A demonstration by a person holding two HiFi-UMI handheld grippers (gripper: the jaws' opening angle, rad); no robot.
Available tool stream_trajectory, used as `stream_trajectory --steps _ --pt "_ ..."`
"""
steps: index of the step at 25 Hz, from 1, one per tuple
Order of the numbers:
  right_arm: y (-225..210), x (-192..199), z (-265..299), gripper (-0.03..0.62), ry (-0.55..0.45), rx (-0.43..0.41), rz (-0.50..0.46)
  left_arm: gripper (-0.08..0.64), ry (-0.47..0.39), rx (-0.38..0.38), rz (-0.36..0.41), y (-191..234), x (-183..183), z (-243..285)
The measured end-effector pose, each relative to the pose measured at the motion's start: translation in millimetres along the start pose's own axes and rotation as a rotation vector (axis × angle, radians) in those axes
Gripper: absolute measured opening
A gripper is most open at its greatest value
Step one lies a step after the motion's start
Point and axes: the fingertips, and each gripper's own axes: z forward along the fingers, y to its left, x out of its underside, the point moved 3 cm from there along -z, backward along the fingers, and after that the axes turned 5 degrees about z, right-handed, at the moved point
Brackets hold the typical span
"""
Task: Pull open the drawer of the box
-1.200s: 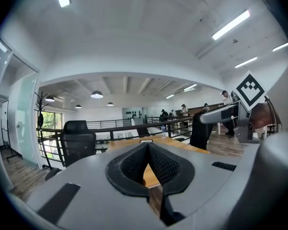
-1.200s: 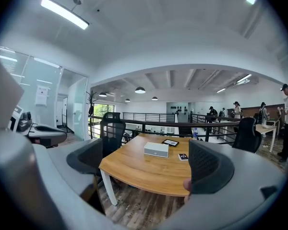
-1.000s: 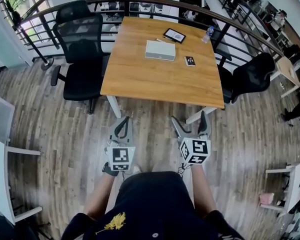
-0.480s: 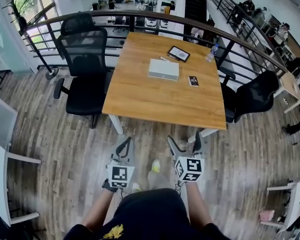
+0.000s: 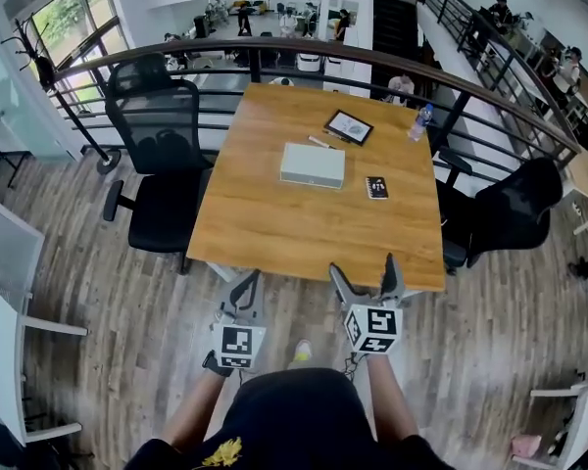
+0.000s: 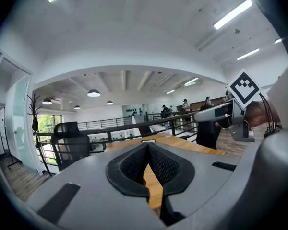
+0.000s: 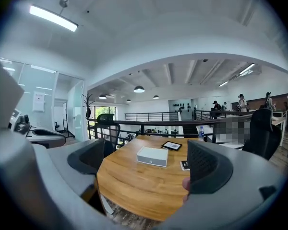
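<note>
While the left gripper point(image 6: 148, 145) shows its two ribbed pads pressed together at the tips with nothing between them, the right gripper point(image 7: 147, 163) stands with its jaws spread wide and empty, framing the table beyond. In the head view the left gripper point(image 5: 244, 288) and the right gripper point(image 5: 363, 278) hang side by side in front of the person's dark shirt point(image 5: 292, 419), each with its marker cube facing up. The left one is over the wooden floor point(image 5: 127, 302) just short of the table's near edge; the right one's tips reach that edge.

A flat white box point(image 5: 313, 164) lies on the wooden table point(image 5: 274, 228), toward the far half and well apart from both grippers. Seen from the right gripper view, the box point(image 7: 152, 156) shows a plain long side; its drawer cannot be made out at this distance. Beyond the box rests a dark framed tablet point(image 5: 348, 125), with a pen point(image 5: 318, 142) between the two. A small black card point(image 5: 376, 187) sits just to the box's right, and a water bottle point(image 5: 417, 121) stands near the far right corner.

Black office chairs flank the table, one on the left point(image 5: 157, 155) and one on the right point(image 5: 514, 209). A curved railing point(image 5: 274, 52) runs behind the table.
</note>
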Motion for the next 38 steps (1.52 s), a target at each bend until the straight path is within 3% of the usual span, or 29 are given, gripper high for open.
stream_trajectory --steps 8,20,24,31,38 --pt "-43 11 40 0.52 0.035 -0.027 0.049 0.017 0.056 -0.005 0.015 -20 -3 50" --pt "-49 24 91 0.52 0.074 -0.041 0.056 0.017 0.095 -0.013 -0.014 1 18 97" --pt "-48 20 120 0.52 0.075 -0.013 0.044 0.017 0.086 0.02 -0.025 19 25 136" --pt "-49 5 199 0.52 0.083 0.049 0.028 0.017 0.005 0.052 -0.019 77 7 222" --pt "-30 0 274 0.518 0.082 0.1 0.009 0.017 -0.022 0.09 -0.044 136 22 281"
